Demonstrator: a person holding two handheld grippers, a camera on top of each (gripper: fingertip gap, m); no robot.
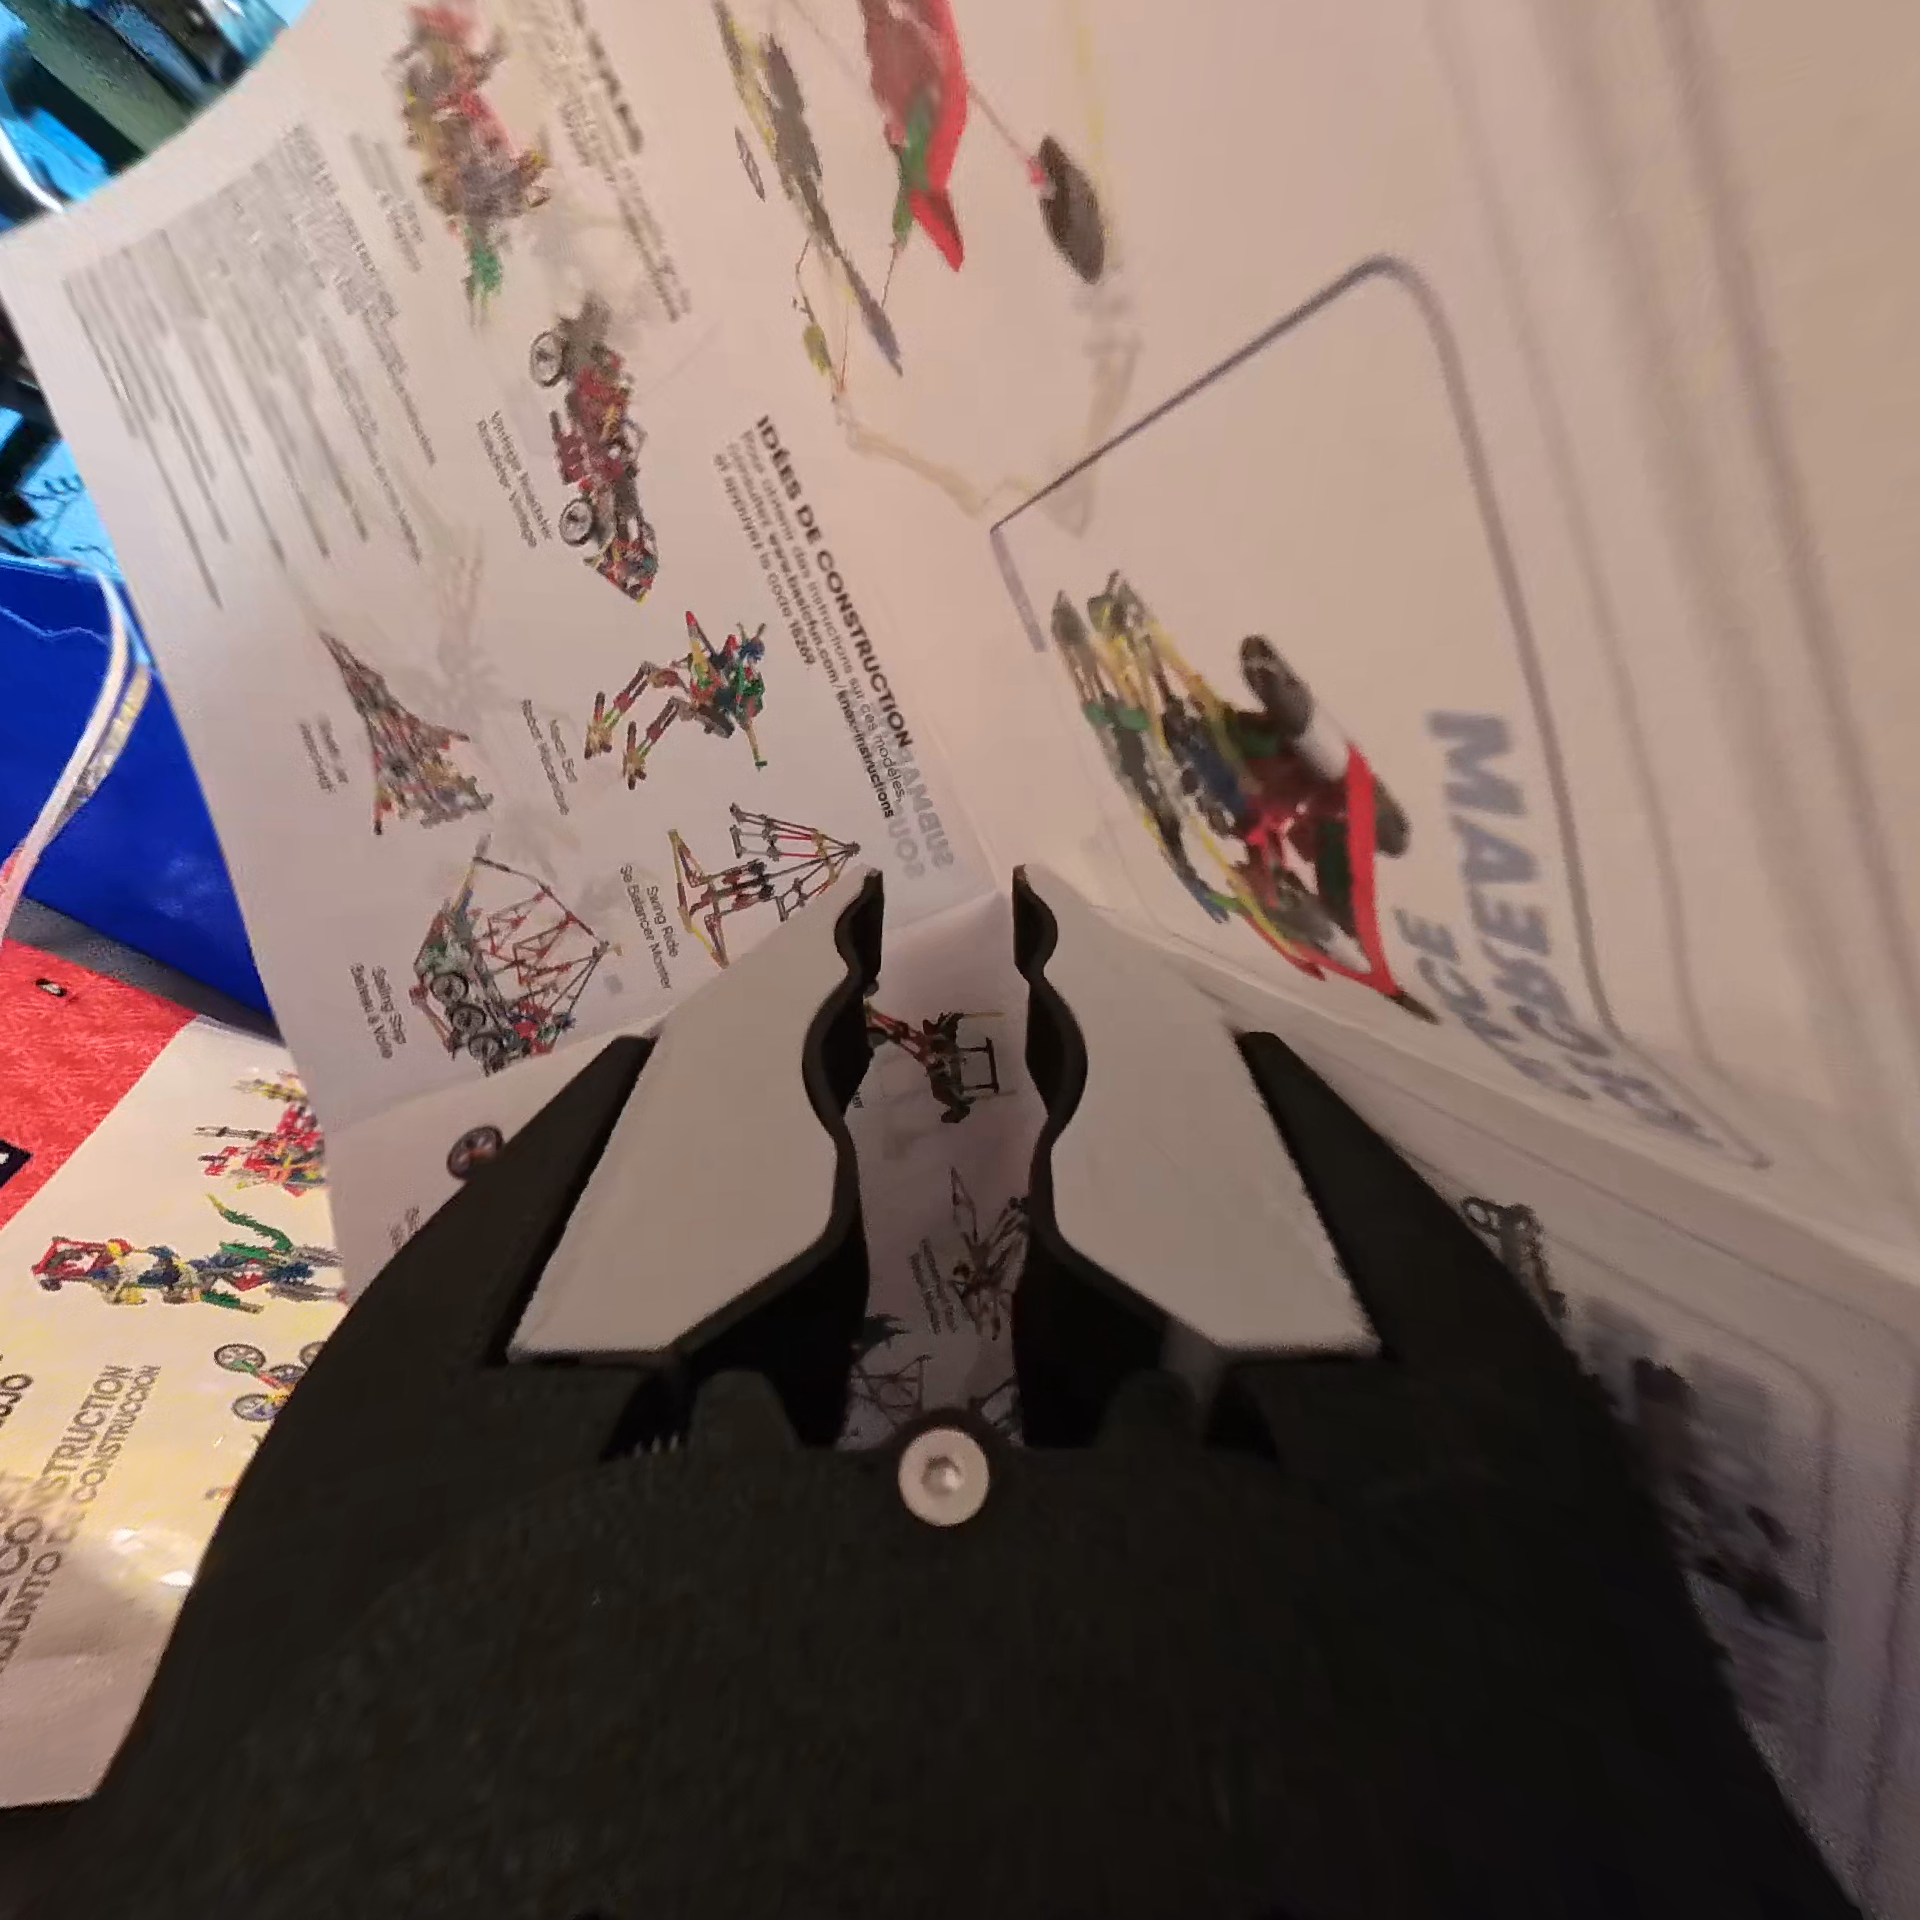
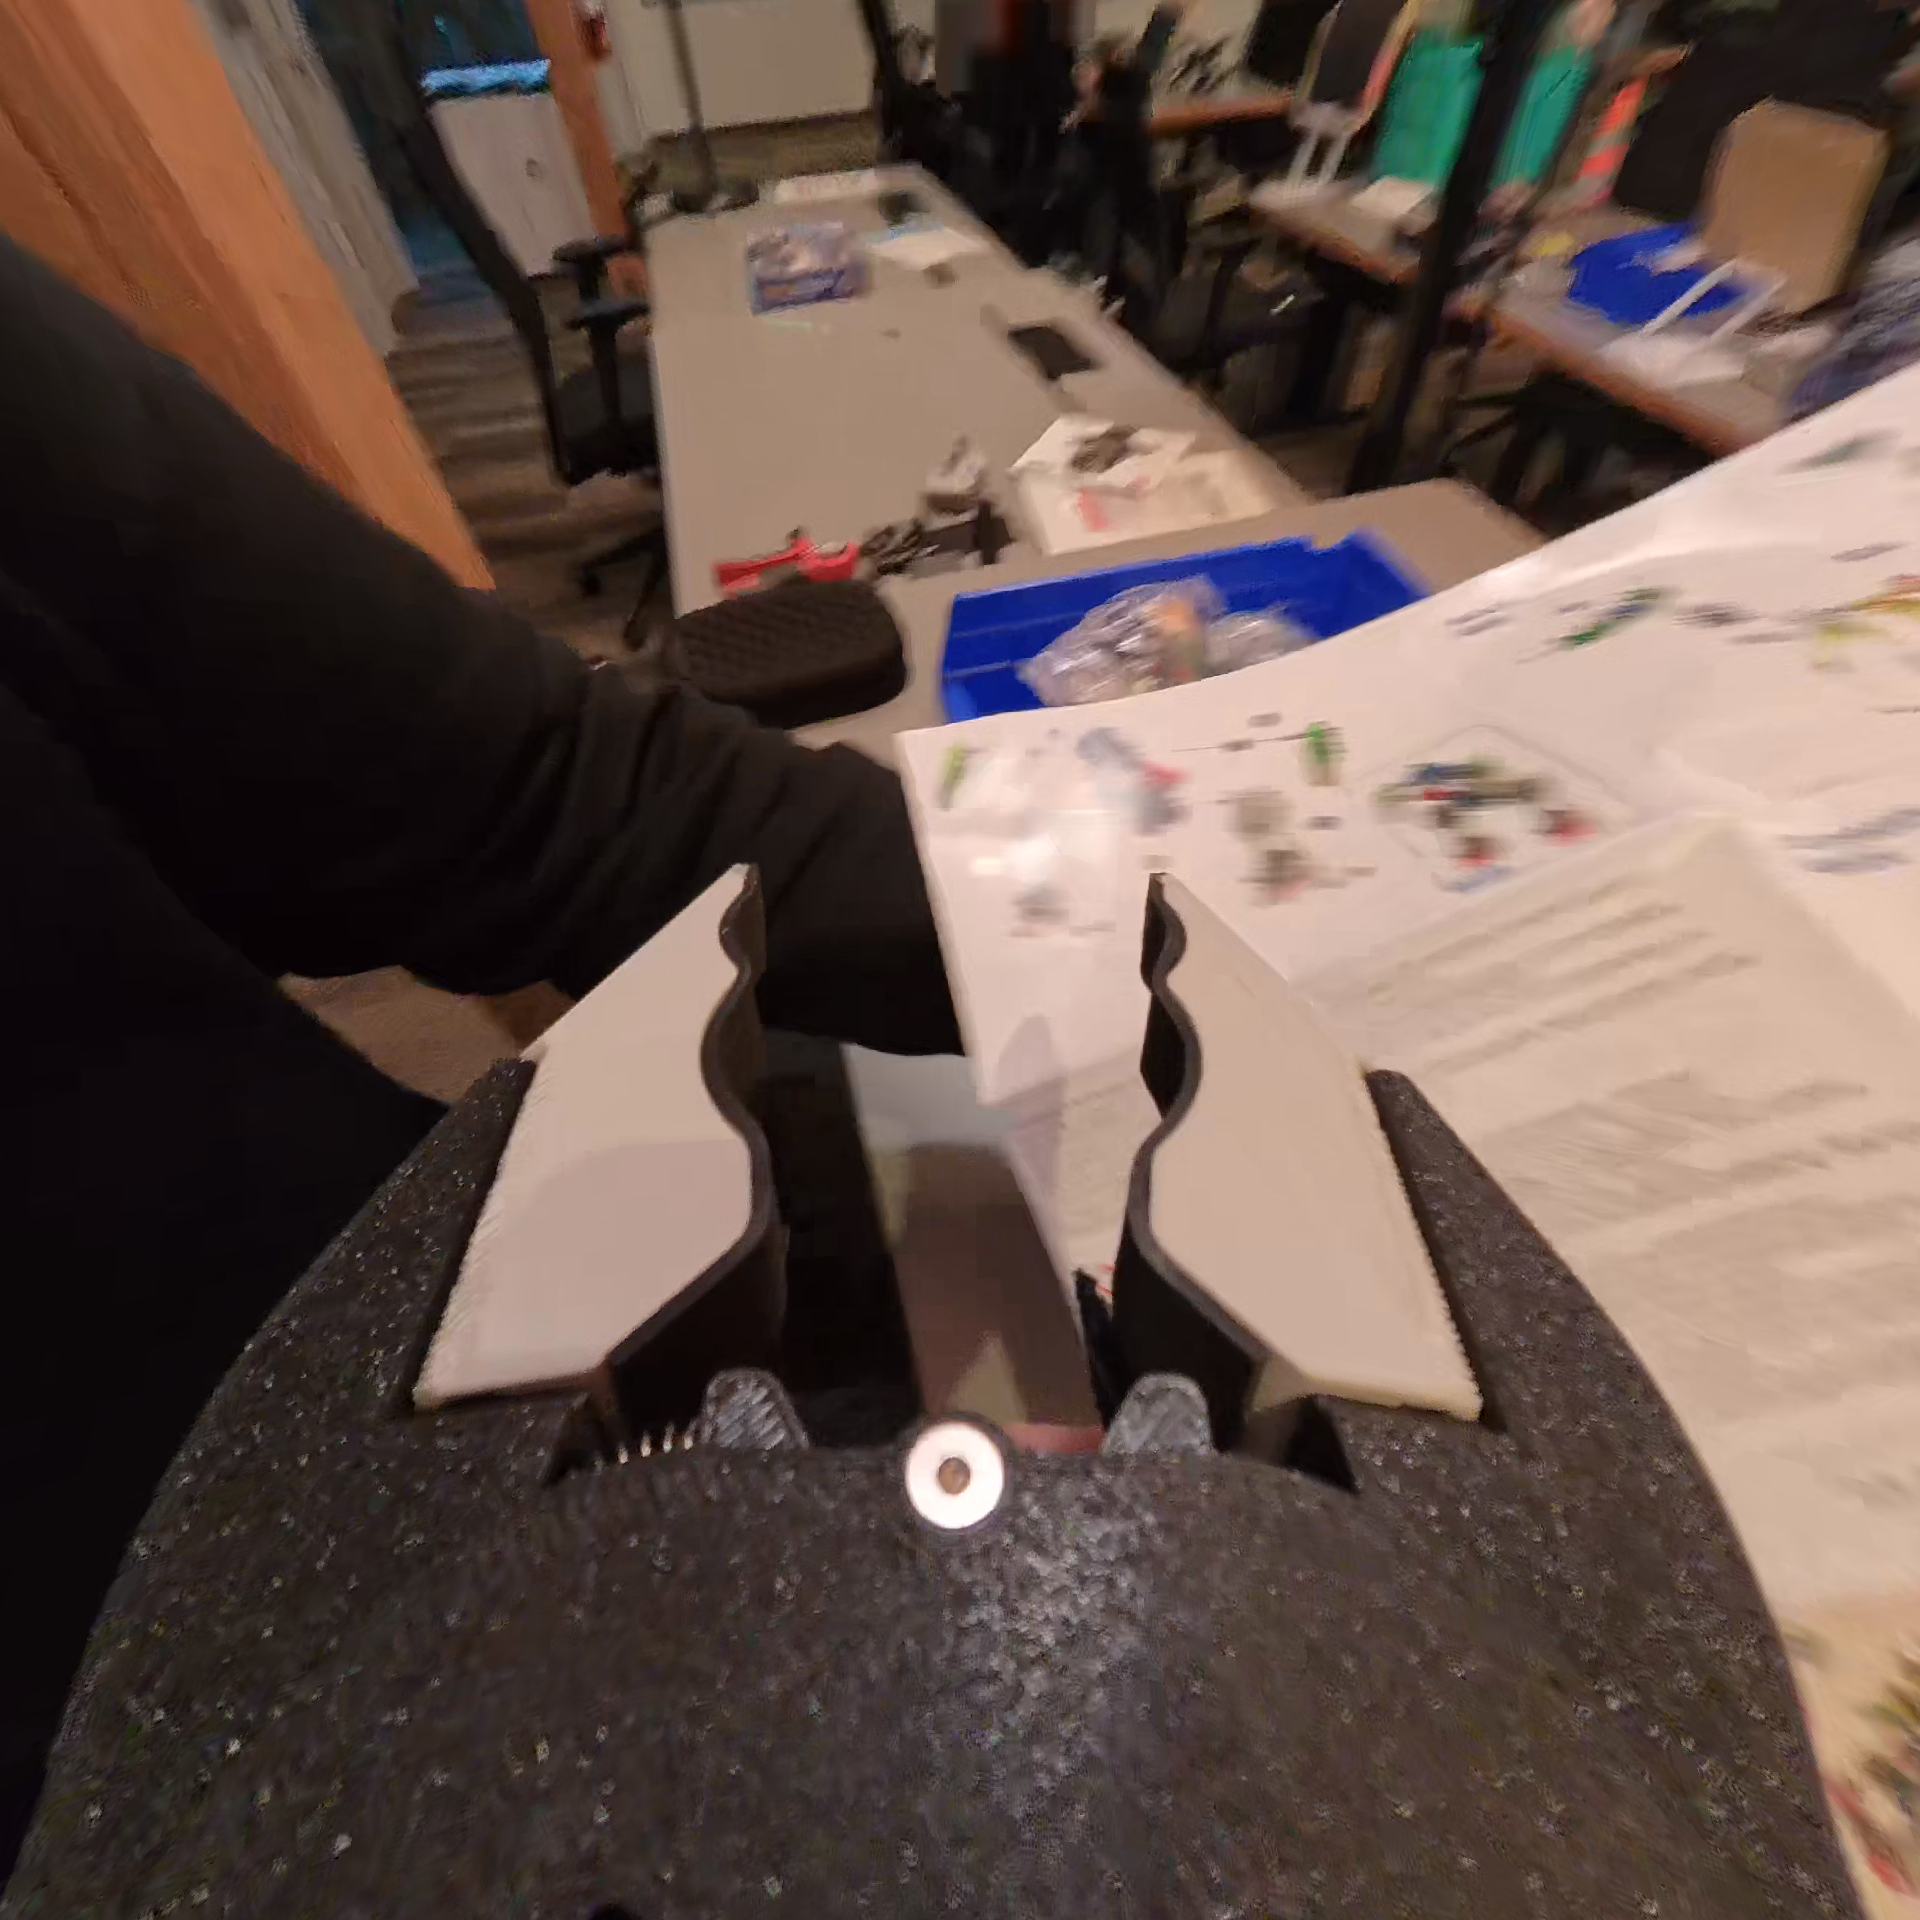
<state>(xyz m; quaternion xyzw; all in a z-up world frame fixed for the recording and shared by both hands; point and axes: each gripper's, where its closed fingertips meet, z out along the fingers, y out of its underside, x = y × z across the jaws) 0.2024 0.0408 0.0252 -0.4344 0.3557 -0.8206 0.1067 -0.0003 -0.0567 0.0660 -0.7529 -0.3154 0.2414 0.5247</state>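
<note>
left claw: the left gripper [image 1: 945, 883] has its jaws a little apart, nothing pinched between them; the tips sit just at the fold of an open instruction booklet [image 1: 644, 499].
booklet, left view: white pages with small coloured pictures of rod-and-connector models; one page rises to the left of the fold, another [image 1: 1455, 675] to the right, blurred.
under the booklet: a printed box lid [image 1: 135, 1351] with red and white areas, low on the left; a blue bin [image 1: 94, 748] behind it.
right claw: the right gripper [image 2: 951, 888] stands wide apart and empty, over the near edge of a white printed sheet [image 2: 1351, 935].
beside it: a black sleeve [image 2: 416, 779] reaches across from the left to the sheet's edge.
farther out: a blue bin [image 2: 1340, 582] holding clear bags, on a grey table [image 2: 810, 416]; chairs and cluttered tables beyond, blurred.
</note>
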